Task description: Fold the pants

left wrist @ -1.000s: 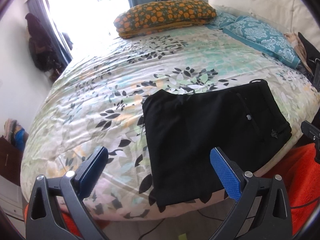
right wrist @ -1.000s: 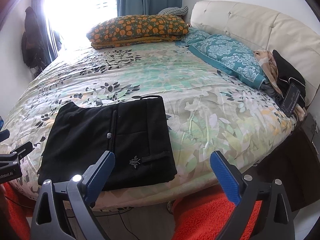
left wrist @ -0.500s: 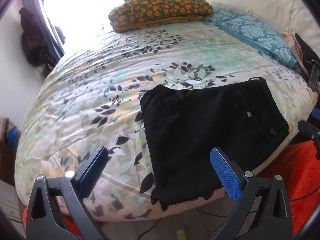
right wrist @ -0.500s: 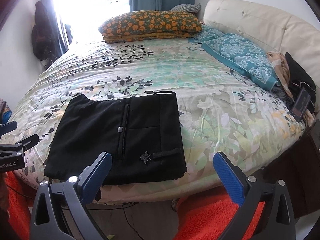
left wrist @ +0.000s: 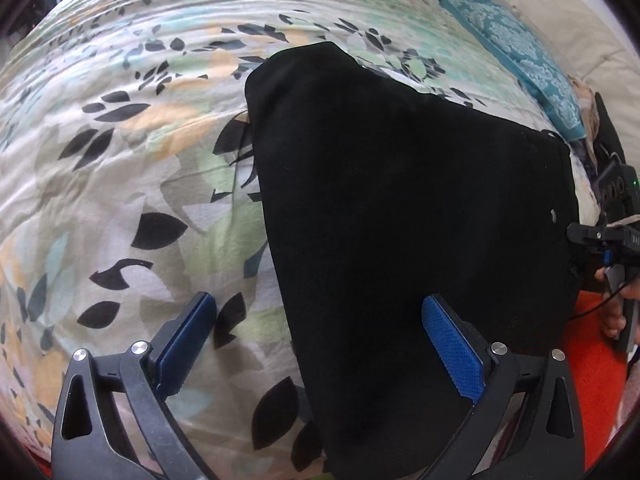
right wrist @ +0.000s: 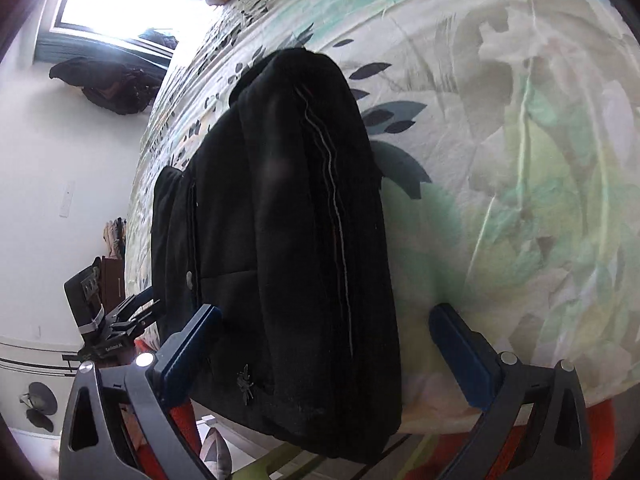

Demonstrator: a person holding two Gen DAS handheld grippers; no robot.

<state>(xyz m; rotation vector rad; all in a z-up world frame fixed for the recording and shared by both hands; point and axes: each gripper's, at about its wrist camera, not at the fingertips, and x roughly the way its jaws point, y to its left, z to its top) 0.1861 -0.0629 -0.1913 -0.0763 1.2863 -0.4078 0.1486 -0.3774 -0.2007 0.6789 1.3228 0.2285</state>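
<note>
- The folded black fabric pants (left wrist: pixel 400 208) are lying flat as a thick rectangular stack near the front edge of the floral-printed bed cover (left wrist: pixel 120 168), with one end slightly overhanging the bed's edge.
- The cloth is being judged soft, limp and fairly light; several layers are stacked, so a pinch through the whole edge is likely being called for, or loose layers may slide apart.
- A hold at the near corners or along the near short edge is being suggested, one corner per side.
- The left hand-held gripper (left wrist: pixel 316 344) is being held wide, empty, straddling the pants' left long edge.
- The right hand-held gripper (right wrist: pixel 324 356) is also being kept wide and empty, spanning the pants' right end.
- In the right wrist view, the layered fold edges, a pale seam line (right wrist: pixel 332 184), a small button (right wrist: pixel 189 277) and an emblem (right wrist: pixel 245 388) are being shown.
- In the left wrist view, only a featureless black top surface is being shown, along with a teal patterned pillow (left wrist: pixel 520 52).
</note>
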